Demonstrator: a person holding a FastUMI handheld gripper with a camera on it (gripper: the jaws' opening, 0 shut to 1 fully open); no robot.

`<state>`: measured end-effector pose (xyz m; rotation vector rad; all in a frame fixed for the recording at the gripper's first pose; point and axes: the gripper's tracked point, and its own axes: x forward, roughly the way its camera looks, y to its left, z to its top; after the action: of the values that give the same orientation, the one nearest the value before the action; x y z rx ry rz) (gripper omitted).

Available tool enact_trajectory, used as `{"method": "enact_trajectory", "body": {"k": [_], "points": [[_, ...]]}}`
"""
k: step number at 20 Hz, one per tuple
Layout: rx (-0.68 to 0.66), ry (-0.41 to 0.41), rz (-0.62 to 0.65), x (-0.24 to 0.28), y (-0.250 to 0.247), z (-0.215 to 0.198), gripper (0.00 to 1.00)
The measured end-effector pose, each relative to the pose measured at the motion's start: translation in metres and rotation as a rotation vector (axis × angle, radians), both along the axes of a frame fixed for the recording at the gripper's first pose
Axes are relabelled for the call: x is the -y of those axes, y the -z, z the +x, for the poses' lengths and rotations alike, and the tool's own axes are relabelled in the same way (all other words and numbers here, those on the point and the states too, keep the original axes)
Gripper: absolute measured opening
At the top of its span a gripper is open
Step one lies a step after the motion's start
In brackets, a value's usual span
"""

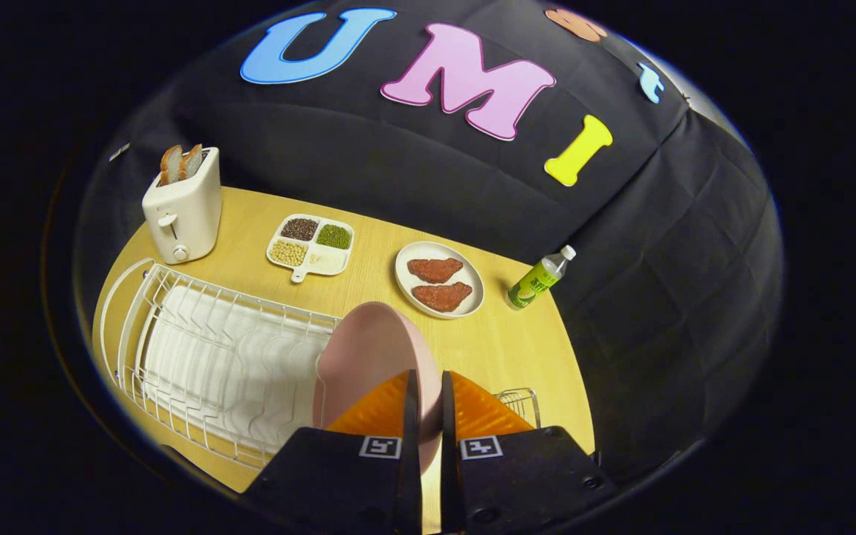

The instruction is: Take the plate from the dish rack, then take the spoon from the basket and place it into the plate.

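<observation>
A pink plate (pixel 368 357) stands on edge between my fingers, its rim pinched by both of them. My gripper (pixel 428 401) is shut on that rim, holding the plate just past the right end of the white wire dish rack (pixel 205 357). A small wire basket (pixel 521 405) peeks out to the right of my fingers, mostly hidden behind them; I cannot see a spoon in it.
On the wooden table (pixel 502 349) beyond the plate stand a white toaster with bread (pixel 183 204), a divided dish of beans (pixel 310 245), a white plate with two meat patties (pixel 439 281) and a green bottle (pixel 539 279) near the cloth wall.
</observation>
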<state>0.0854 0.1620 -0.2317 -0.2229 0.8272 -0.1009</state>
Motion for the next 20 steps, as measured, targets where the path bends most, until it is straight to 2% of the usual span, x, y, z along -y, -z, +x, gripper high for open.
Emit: {"method": "enact_trajectory", "body": {"k": [4, 8, 14, 17, 20], "points": [[0.058, -0.093, -0.079, -0.004, -0.028, 0.017, 0.14], [0.119, -0.116, -0.035, 0.002, -0.047, 0.012, 0.11], [0.155, -0.091, 0.193, 0.024, -0.063, -0.014, 0.11], [0.172, -0.126, 0.329, 0.034, -0.070, -0.040, 0.11], [0.147, -0.107, 0.434, 0.055, -0.062, -0.079, 0.11]]}}
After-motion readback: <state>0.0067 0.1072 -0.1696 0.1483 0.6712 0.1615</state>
